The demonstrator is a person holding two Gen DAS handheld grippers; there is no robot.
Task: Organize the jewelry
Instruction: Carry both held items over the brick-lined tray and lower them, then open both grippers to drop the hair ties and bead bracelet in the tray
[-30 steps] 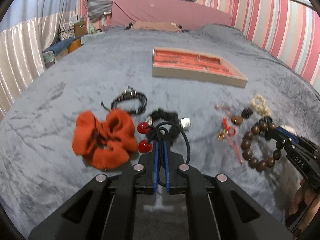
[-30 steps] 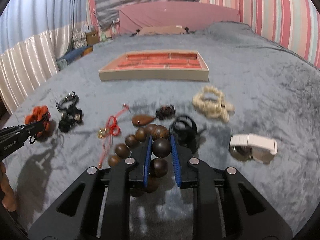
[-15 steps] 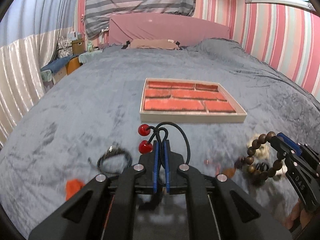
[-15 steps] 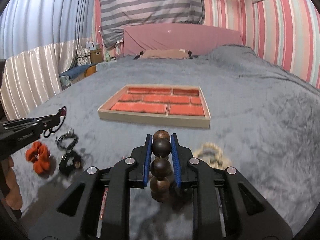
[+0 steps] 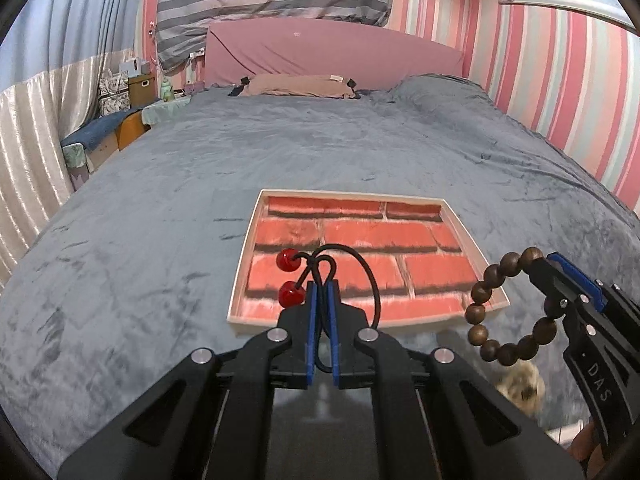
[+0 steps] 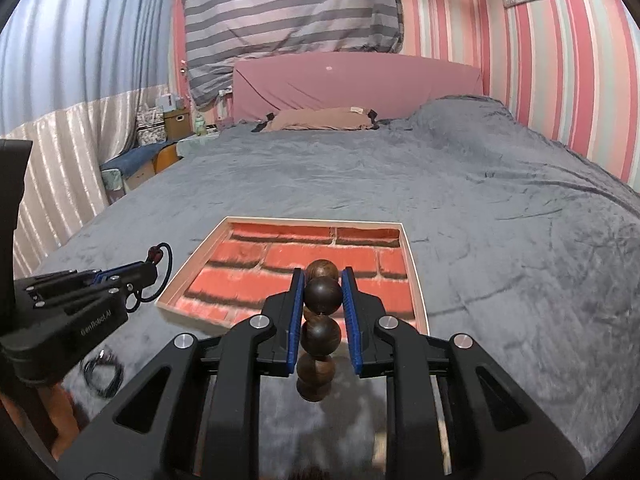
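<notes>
Left gripper (image 5: 321,292) pinches hair tie (image 5: 352,264); right gripper (image 6: 323,292) clamps bracelet (image 6: 322,295) — lower beads hidden; tray (image 5: 240,280) ahead, blurred.

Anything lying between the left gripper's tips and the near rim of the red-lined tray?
No: in the left wrist view the left gripper, shut on the black hair tie with red beads, already overlaps the red-lined compartment tray's near rim; no loose item shows there.

Your left view blurs the cream beaded piece (image 5: 522,386) at lower right, half behind the right gripper (image 5: 550,264). In your right view, the wooden bead bracelet (image 6: 320,328) hides its lower beads; the black cord bracelet (image 6: 102,376) lower left is too small to make out.
</notes>
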